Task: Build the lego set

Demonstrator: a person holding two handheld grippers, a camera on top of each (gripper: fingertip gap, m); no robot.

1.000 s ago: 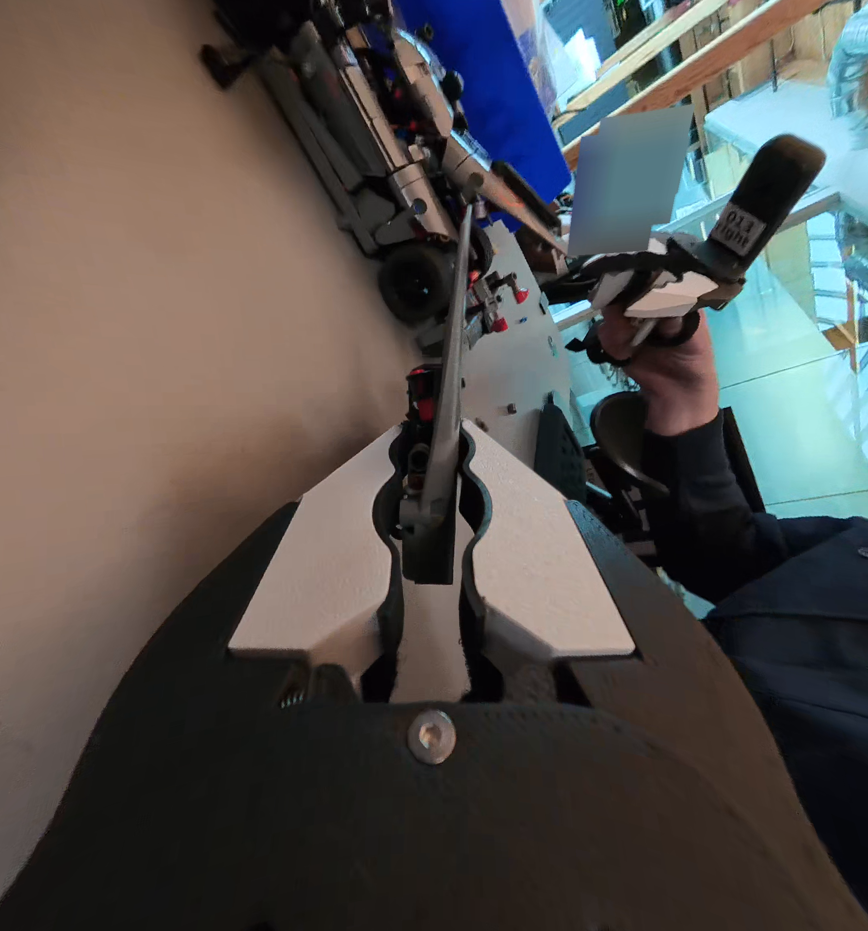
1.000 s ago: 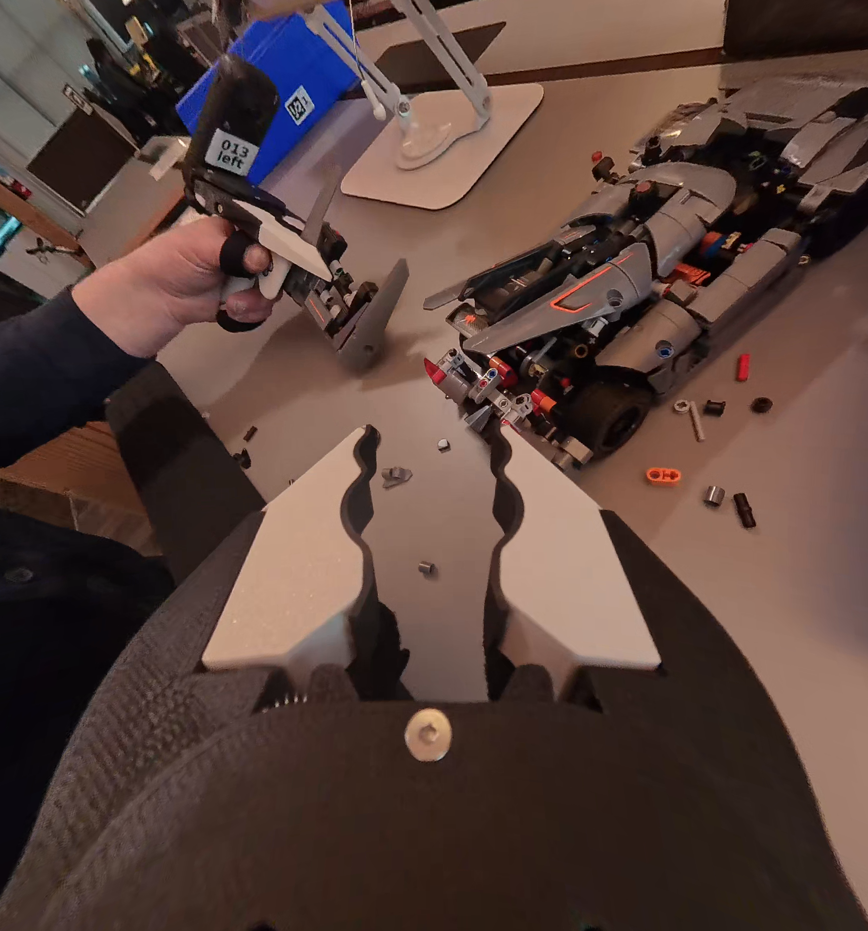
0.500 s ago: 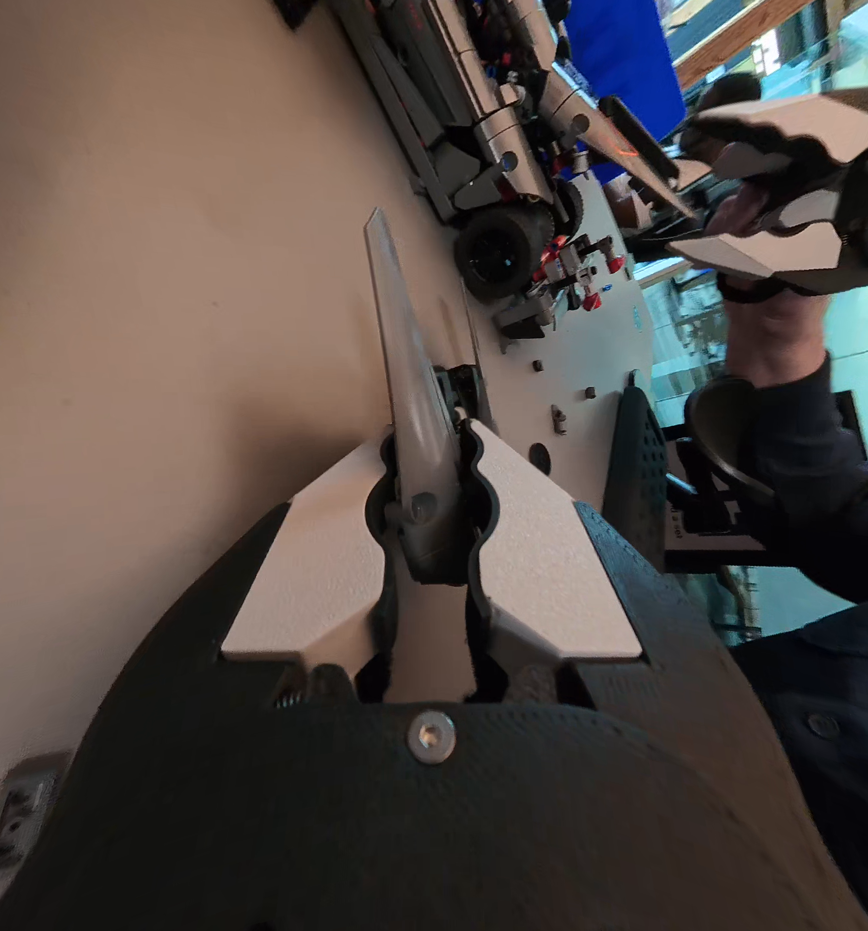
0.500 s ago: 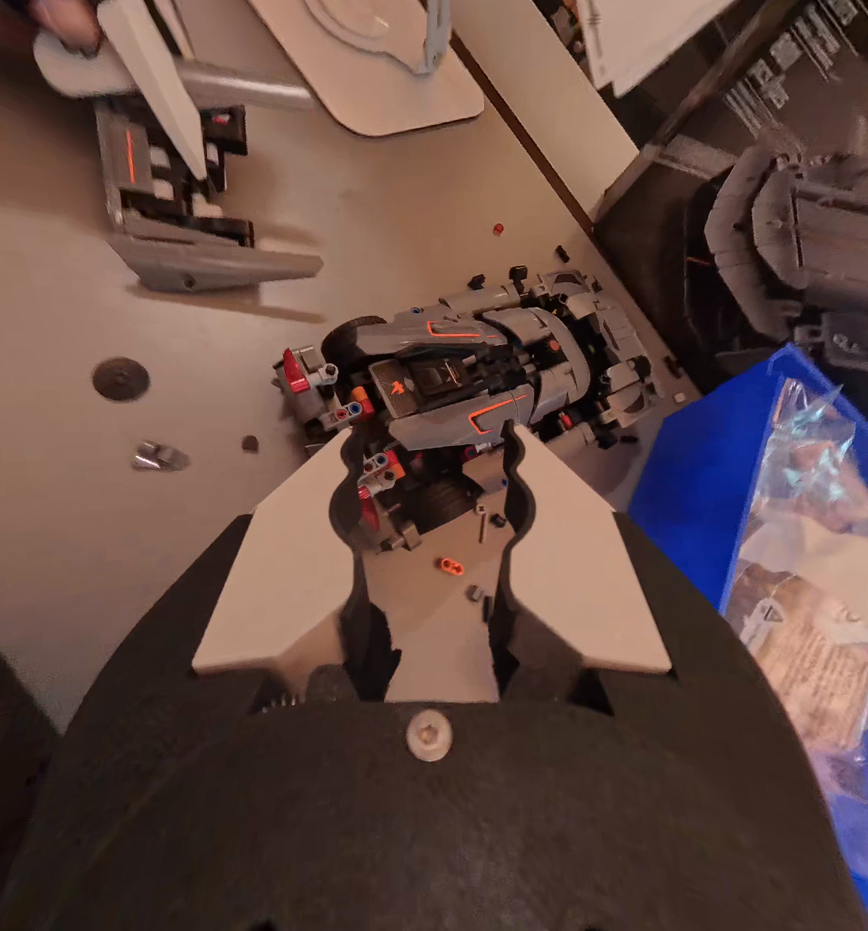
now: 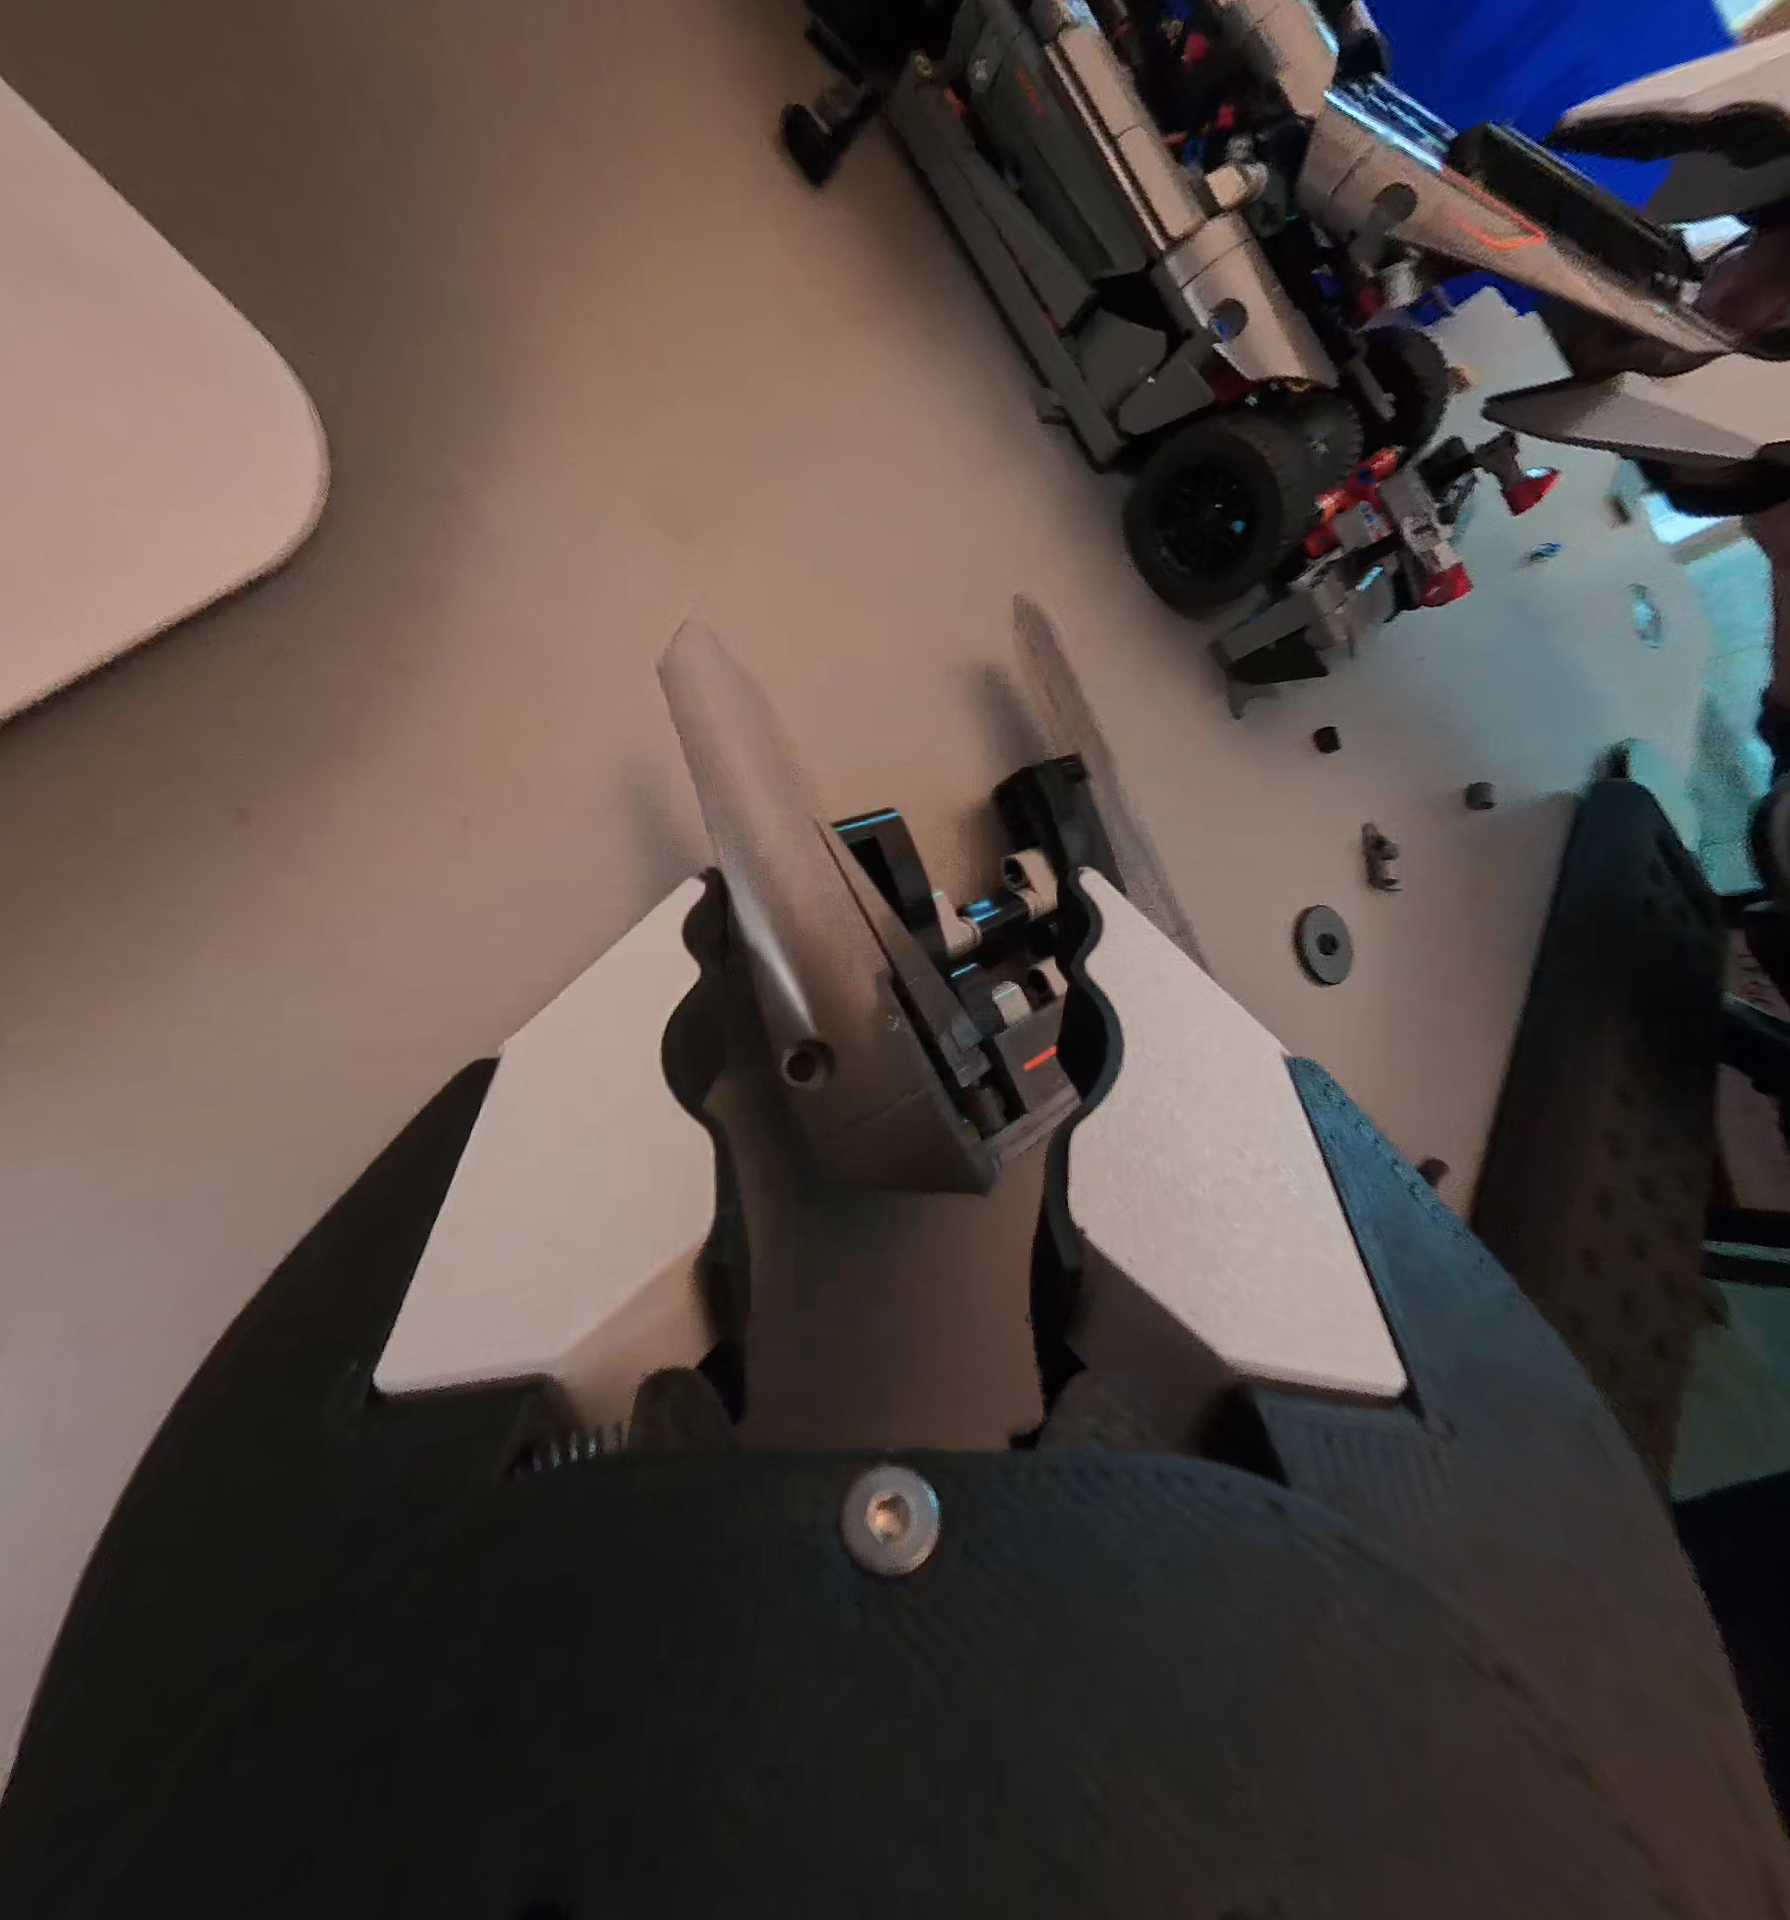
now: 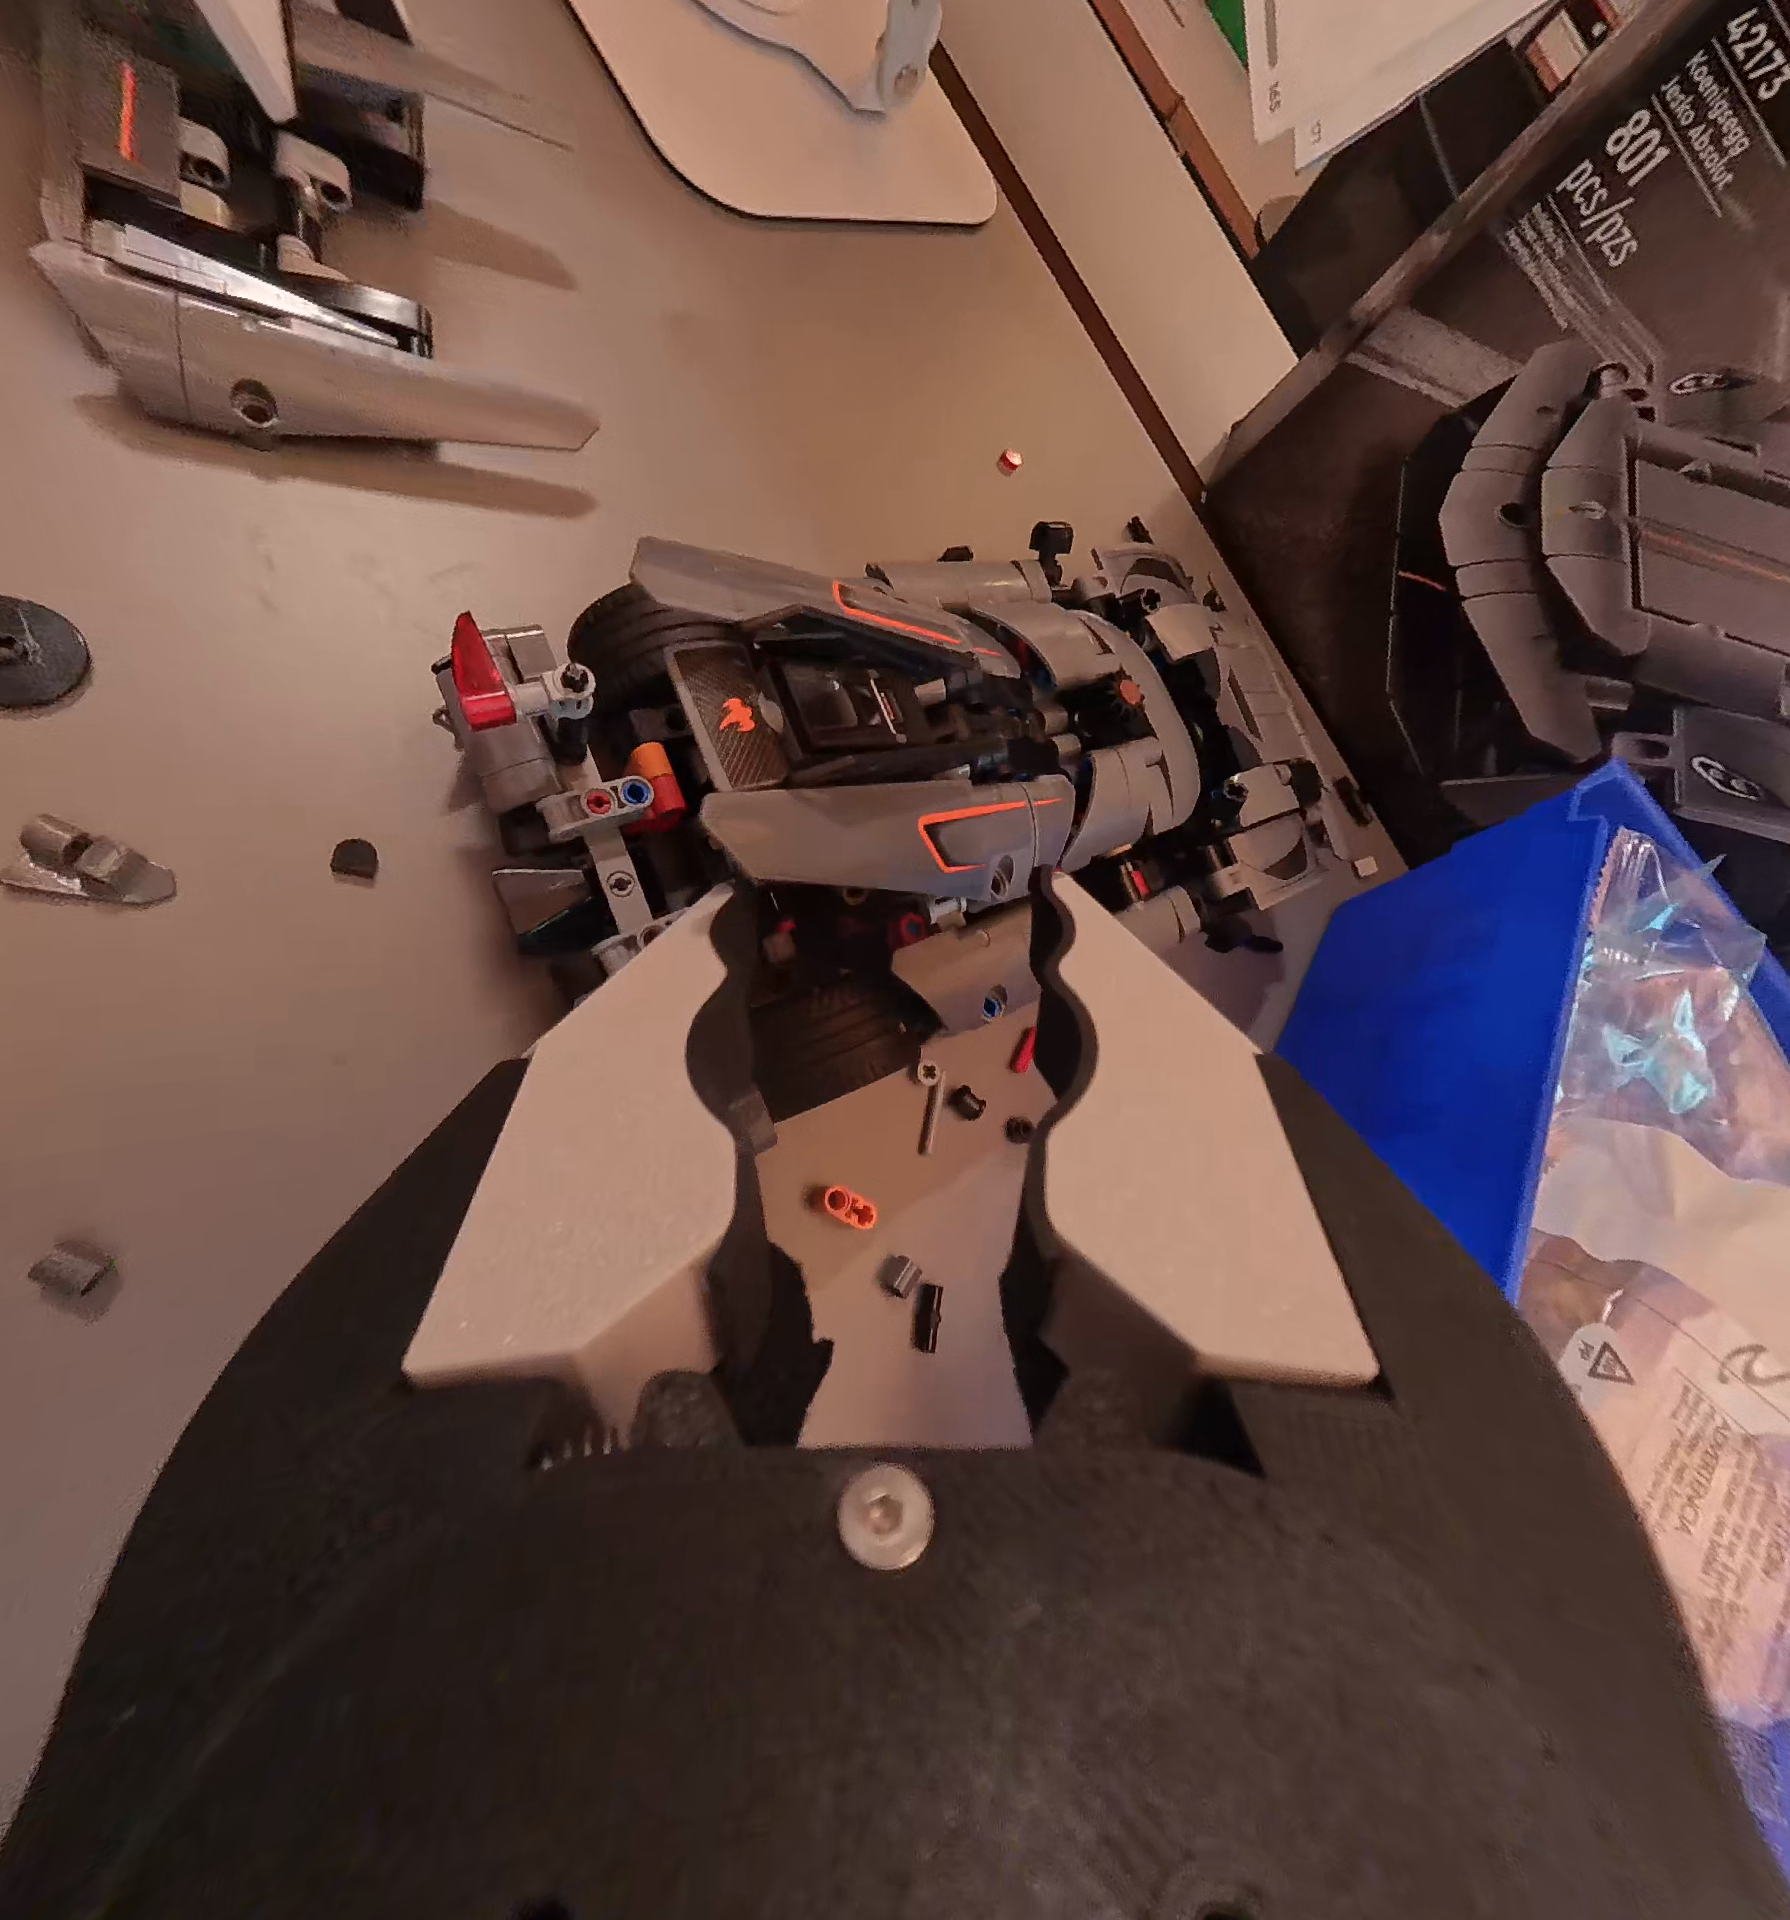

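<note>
Grey plastic fills my left view: the wing assembly (image 5: 870,997) sits between the fingers of my left gripper (image 5: 886,904), whose jaws are spread wide. I cannot tell whether either pad touches it; a gap shows on both sides, so I judge it is resting on the table (image 5: 475,436), not held. Its two tapered fins point away from me, so its long axis runs straight out along my fingers. Between the fins is a black linkage with a thin orange stripe.

My right gripper (image 6: 886,925) is also spread wide and holds nothing. It hovers above the car (image 6: 870,769), looking down on it. The car's long axis runs from the red tail light (image 6: 480,681) out toward the box (image 6: 1597,436), crossing my fingers. The near wheel (image 6: 839,1023) lies directly between them.

Relative to the car, the wing assembly (image 6: 247,270) lies well apart, off beyond the tail end, so my left gripper is the nearer one to it and my right is nearer to the car. I judge the coming move turns on bringing the wing's fins round to match the car's tail.

The car is smooth grey panels with orange trim, ribbed black tyres, and exposed pins at the tail. Small loose pieces, an orange connector (image 6: 849,1205) among them, lie beside the wheel. A blue bin (image 6: 1431,1049) with crinkled clear bags sits beside the car.
</note>
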